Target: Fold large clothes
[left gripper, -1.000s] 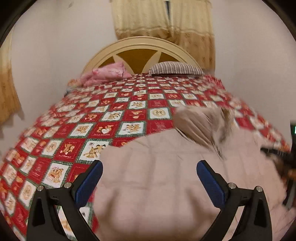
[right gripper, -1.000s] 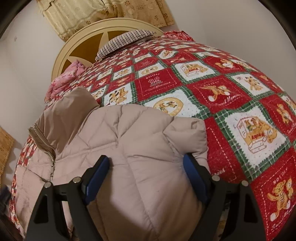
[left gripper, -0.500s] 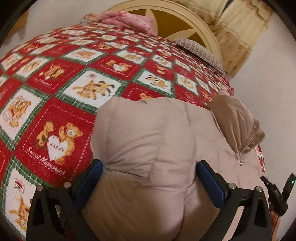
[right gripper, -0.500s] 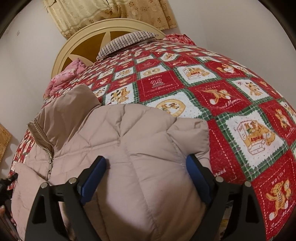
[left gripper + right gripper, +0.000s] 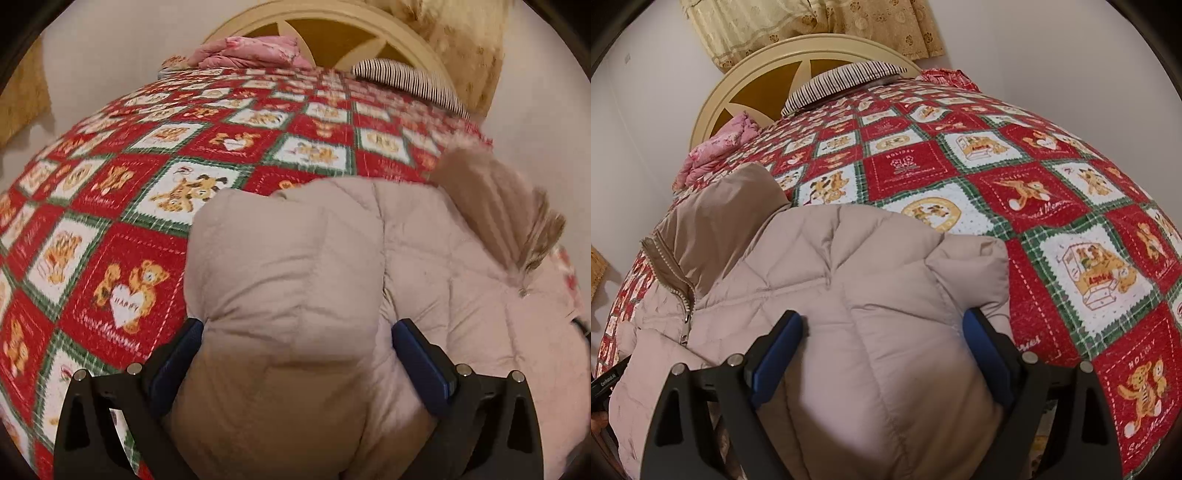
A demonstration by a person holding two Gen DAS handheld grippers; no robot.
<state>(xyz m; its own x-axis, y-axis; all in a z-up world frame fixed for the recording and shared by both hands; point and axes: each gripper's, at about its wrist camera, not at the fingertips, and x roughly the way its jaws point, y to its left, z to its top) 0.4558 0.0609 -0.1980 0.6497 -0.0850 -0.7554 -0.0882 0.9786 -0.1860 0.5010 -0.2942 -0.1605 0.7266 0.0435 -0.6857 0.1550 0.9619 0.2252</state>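
Observation:
A beige quilted puffer jacket (image 5: pixel 424 266) lies on the bed, with its darker collar (image 5: pixel 495 206) and zipper at the right. My left gripper (image 5: pixel 295 354) has its blue pads wide apart, and a bulging sleeve end of the jacket (image 5: pixel 288 273) fills the space between them. In the right wrist view the same jacket (image 5: pixel 827 273) lies spread, with its collar and zipper (image 5: pixel 683 291) at the left. My right gripper (image 5: pixel 882 354) also stands wide, with the jacket's padded edge between the pads. Whether either pad presses the cloth is unclear.
The bed carries a red, green and white teddy-bear quilt (image 5: pixel 1052 192). A striped pillow (image 5: pixel 846 79) and a pink bundle (image 5: pixel 716 151) lie by the cream headboard (image 5: pixel 757 81). Walls flank the bed. The other gripper's body (image 5: pixel 605 380) shows at far left.
The left gripper has swung and dropped toward the jacket's left side, and the sleeve end now bulges between its pads. The right gripper has crept slightly forward over the jacket's edge.

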